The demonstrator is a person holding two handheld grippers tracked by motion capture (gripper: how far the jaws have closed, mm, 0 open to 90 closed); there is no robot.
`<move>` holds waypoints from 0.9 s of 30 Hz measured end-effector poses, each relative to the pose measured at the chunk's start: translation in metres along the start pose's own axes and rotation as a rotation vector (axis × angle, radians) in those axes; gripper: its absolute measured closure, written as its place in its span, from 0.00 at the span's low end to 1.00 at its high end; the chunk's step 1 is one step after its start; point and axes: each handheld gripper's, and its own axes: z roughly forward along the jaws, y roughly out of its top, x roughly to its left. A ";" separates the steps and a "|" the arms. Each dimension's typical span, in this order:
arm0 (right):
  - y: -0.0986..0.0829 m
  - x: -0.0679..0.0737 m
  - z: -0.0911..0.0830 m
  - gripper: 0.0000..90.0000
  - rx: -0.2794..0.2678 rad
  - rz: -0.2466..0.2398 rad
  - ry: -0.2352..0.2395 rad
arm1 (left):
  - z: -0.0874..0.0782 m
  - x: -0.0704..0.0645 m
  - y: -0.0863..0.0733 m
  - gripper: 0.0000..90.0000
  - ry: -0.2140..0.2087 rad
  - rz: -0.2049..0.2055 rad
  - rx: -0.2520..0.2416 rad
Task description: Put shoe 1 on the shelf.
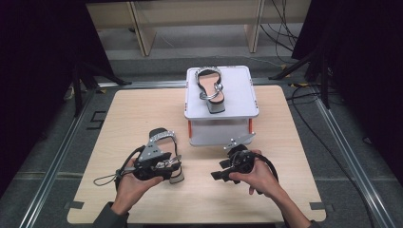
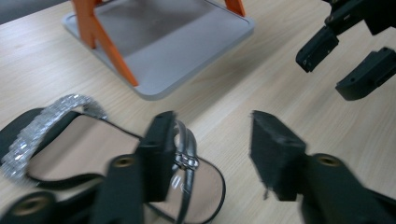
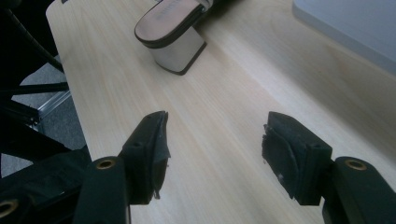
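Pale wood covers the table (image 1: 142,114), which sits on a grey floor with dark curtains at both sides. Toward the far edge stands a small grey stand (image 1: 237,102) on orange legs, and one heeled sandal (image 1: 211,88) rests on its top shelf. A second sandal (image 1: 166,154) lies on the table in front of the stand and to its left, its sparkly strap pointing away from the person.

Both forearms come in from the near edge. The left hand (image 1: 128,183) holds the left gripper (image 2: 210,149) low over this sandal, aimed forward and to the right; its jaws are spread wide, one jaw over the shoe's thin straps, the other over bare wood, gripping nothing. The right hand (image 1: 256,178) holds the right gripper (image 3: 212,149) just in front of the stand, turned left toward the sandal's block heel (image 3: 180,53). Its jaws stand wide apart and empty, above bare wood, well short of the heel.
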 end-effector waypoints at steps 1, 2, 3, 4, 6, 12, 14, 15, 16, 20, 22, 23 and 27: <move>0.000 0.001 0.002 0.44 0.001 0.000 -0.002 | -0.003 0.000 -0.003 0.47 0.005 -0.019 -0.007; 0.001 0.002 0.005 0.44 0.004 -0.004 0.002 | -0.007 0.001 -0.009 0.44 0.013 -0.048 -0.017; 0.002 0.004 0.008 0.44 0.012 -0.008 0.005 | -0.009 0.001 -0.012 0.38 0.016 -0.060 -0.030; 0.002 0.005 0.010 0.44 0.017 -0.004 0.009 | -0.013 0.001 -0.015 0.35 0.026 -0.065 -0.030; 0.003 0.008 0.016 0.44 0.023 -0.008 0.012 | -0.019 0.002 -0.022 0.31 0.029 -0.090 -0.050; 0.009 0.015 0.029 0.46 0.026 -0.045 0.011 | -0.040 0.004 -0.048 0.27 0.095 -0.109 -0.084; 0.013 0.017 0.033 0.48 0.025 -0.054 0.010 | -0.045 0.003 -0.058 0.27 0.100 -0.134 -0.091; 0.015 0.018 0.035 0.48 0.020 -0.055 0.006 | -0.048 0.003 -0.065 0.26 0.103 -0.143 -0.092; 0.017 0.020 0.038 0.49 0.015 -0.048 0.010 | -0.051 0.002 -0.070 0.26 0.107 -0.154 -0.086; 0.026 0.020 0.046 0.51 -0.001 -0.068 0.001 | -0.055 -0.003 -0.092 0.23 0.128 -0.172 -0.026; 0.030 0.019 0.050 0.52 -0.011 -0.055 -0.008 | -0.052 -0.005 -0.106 0.22 0.109 -0.163 0.002; 0.032 0.017 0.052 0.53 -0.017 -0.074 -0.016 | -0.051 -0.008 -0.111 0.22 0.107 -0.185 0.017; 0.038 0.013 0.062 0.55 -0.022 -0.053 -0.018 | -0.047 -0.012 -0.129 0.22 0.112 -0.228 0.074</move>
